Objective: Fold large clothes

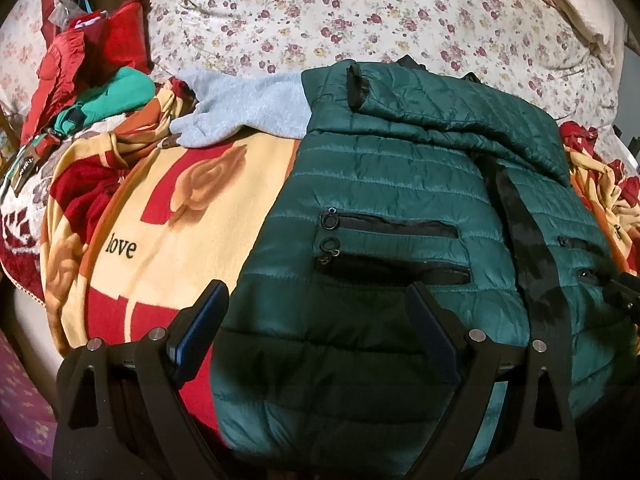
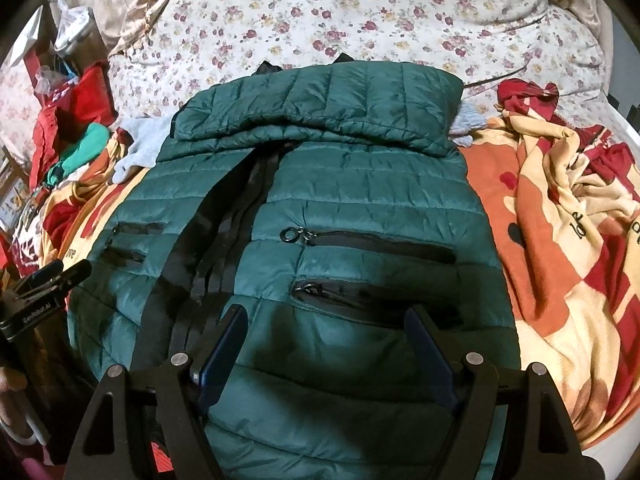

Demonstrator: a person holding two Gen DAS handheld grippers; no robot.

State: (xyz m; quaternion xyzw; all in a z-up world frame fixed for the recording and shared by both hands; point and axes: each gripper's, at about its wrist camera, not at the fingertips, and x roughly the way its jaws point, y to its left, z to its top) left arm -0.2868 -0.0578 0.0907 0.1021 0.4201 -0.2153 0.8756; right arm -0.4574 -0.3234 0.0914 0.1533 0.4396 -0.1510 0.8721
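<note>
A dark green quilted puffer jacket (image 1: 392,184) lies front-up on the bed, its sleeves folded across the top and a black zipper strip down the middle. It also shows in the right wrist view (image 2: 360,200). My left gripper (image 1: 316,296) is open and empty, just above the jacket's lower left hem. My right gripper (image 2: 326,316) is open and empty above the jacket's lower right part, below two zip pockets (image 2: 372,244). The left gripper also shows at the left edge of the right wrist view (image 2: 48,280).
A yellow and red blanket with the word love (image 1: 180,216) covers the bed under the jacket. A grey garment (image 1: 248,108) lies behind it at left. Red and green clothes (image 1: 92,80) are piled far left. A floral quilt (image 1: 360,16) lies behind.
</note>
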